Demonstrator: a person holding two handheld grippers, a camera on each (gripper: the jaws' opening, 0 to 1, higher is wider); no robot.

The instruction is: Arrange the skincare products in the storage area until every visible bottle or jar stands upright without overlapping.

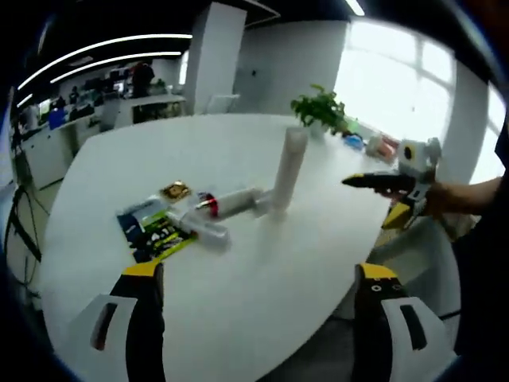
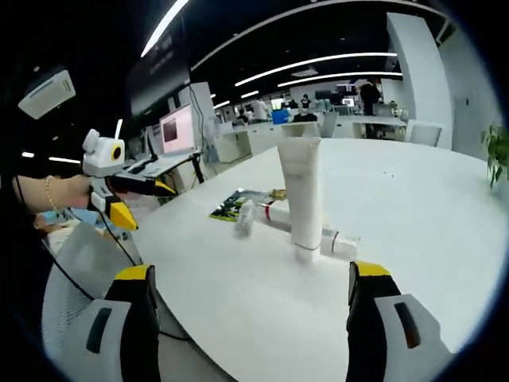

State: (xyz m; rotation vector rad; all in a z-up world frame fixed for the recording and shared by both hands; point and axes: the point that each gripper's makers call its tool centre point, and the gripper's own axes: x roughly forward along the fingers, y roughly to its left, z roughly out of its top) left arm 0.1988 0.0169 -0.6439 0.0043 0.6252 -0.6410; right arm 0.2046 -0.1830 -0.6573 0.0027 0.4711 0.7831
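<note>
Both pairs of my jaws stand wide apart with nothing between them. Looking along my left gripper [image 1: 258, 306], the black, yellow-tipped jaws rise over the near edge of the white table [image 1: 238, 326]. My right gripper [image 1: 390, 191] comes in from the right of that view, held in a hand [image 1: 445, 199] above the table's edge, its tips pointing toward the middle of the table.

On the table one white tube [image 1: 288, 169] stands upright on its cap. Two bottles lie on their sides just beside it: one with a red band [image 1: 231, 204], its end at the tube's foot, and a paler one [image 1: 203, 229] nearer me, its end close to the red-banded bottle. Left of them lies a flat packet [image 1: 155, 231] in blue, green and yellow, and a small gold sachet [image 1: 175, 190] sits just behind it. A potted plant [image 1: 320, 109] stands at the far side of the table, with a few small coloured items near it that are too blurred to name.

From my right gripper [image 2: 248, 306] the tube [image 2: 302, 195] stands near the middle, with the lying bottles [image 2: 274, 219] behind and beside its base and the packet [image 2: 237, 204] beyond them. My left gripper [image 2: 127, 191] hangs at the left, off the table's edge, held in a hand [image 2: 67, 191]. An office with desks and strip lights lies behind.
</note>
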